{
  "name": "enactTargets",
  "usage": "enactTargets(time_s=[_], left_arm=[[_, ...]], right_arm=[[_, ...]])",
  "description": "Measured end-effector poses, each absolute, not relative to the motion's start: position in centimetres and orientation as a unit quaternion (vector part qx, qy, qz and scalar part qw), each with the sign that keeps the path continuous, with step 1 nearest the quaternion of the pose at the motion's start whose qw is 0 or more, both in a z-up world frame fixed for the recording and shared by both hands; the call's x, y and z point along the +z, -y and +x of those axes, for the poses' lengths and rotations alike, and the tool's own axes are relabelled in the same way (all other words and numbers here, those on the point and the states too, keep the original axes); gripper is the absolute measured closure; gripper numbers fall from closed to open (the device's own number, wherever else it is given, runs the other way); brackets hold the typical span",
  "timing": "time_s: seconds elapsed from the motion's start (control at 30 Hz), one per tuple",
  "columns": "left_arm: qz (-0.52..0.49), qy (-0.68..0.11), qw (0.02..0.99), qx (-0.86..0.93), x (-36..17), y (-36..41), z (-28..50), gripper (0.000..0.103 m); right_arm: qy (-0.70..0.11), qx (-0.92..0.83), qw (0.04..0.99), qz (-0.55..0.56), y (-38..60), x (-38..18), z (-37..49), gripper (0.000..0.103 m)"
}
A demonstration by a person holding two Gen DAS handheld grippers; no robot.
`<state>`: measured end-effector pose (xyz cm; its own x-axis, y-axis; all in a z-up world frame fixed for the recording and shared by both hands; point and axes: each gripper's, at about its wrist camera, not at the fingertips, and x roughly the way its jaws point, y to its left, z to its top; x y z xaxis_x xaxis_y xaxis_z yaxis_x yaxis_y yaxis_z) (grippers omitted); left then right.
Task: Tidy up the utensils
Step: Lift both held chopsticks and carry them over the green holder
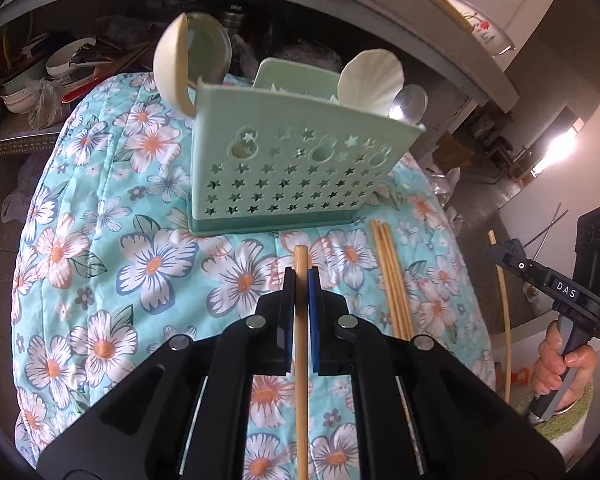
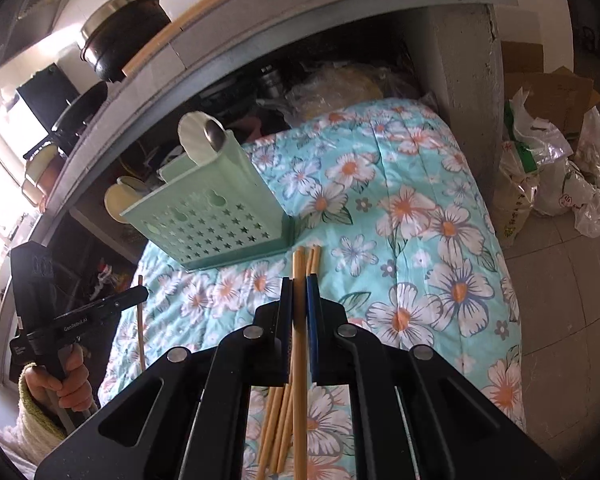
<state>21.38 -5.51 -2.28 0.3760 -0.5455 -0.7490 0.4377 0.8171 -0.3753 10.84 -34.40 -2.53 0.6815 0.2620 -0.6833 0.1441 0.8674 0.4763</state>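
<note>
1. Readable writing: in the right wrist view, at about 8 o'clock, the black handheld left gripper (image 2: 142, 292) carries white lettering "GenRobot.AI" on its side; a smaller label below it is too small to read. In the left wrist view, at about 3 o'clock, the black handheld right gripper (image 1: 494, 249) bears a small white tag reading "DAS".
2. The mint-green plastic utensil caddy with star-shaped cut-outs (image 1: 284, 176) stands on the turquoise quilted cloth printed with white and orange flowers (image 1: 112, 240), toward 12 o'clock from the left gripper. It holds a cream round ladle (image 1: 172, 68) at its left end, and a cream shell-shaped scoop (image 1: 370, 80) with a metal spoon (image 1: 410, 102) at its right end.
3. The left gripper's jaws are clenched on a single light bamboo chopstick (image 1: 301, 360); the stick runs straight between the black pad and the blue pad, and its tip pokes out just beyond the fingertips, pointing toward the caddy's base.
4. A loose bundle of bamboo chopsticks (image 1: 390, 276) lies flat on the cloth at about 2 o'clock of the left gripper, just in front of the caddy's right corner.
5. The right gripper's jaws are likewise clamped on a second bamboo chopstick (image 2: 299, 352), held above the bundle, its tip toward 12 o'clock near the caddy's right corner.
6. A person's hand (image 1: 560, 360) with a green-and-white fuzzy cuff grips the right gripper's handle.
</note>
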Motion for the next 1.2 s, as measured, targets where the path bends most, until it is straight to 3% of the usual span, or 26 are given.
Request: enactTargets(time_s=[0.37, 0.83, 1.0, 1.2], left_arm=[[-0.076, -0.381, 0.859, -0.333, 6.8, 0.3, 18.0, 0.097], [-0.158, -0.181, 0.918, -0.315, 20.4, -0.8, 21.1, 0.097], [-0.156, -0.139, 0.938, -0.276, 21.7, 1.2, 24.5, 0.097], [-0.137, -0.139, 0.950, -0.246, 18.7, 4.3, 28.8, 0.097]], right_arm=[[-0.312, 0.070, 0.914, 0.250, 33.2, 4.9, 9.0, 0.096], [-0.287, 0.108, 0.915, 0.263, 32.2, 5.9, 8.8, 0.096], [-0.285, 0.115, 0.913, 0.267, 32.5, 5.8, 8.8, 0.096], [-0.287, 0.117, 0.912, 0.269, 33.1, 5.7, 9.0, 0.096]])
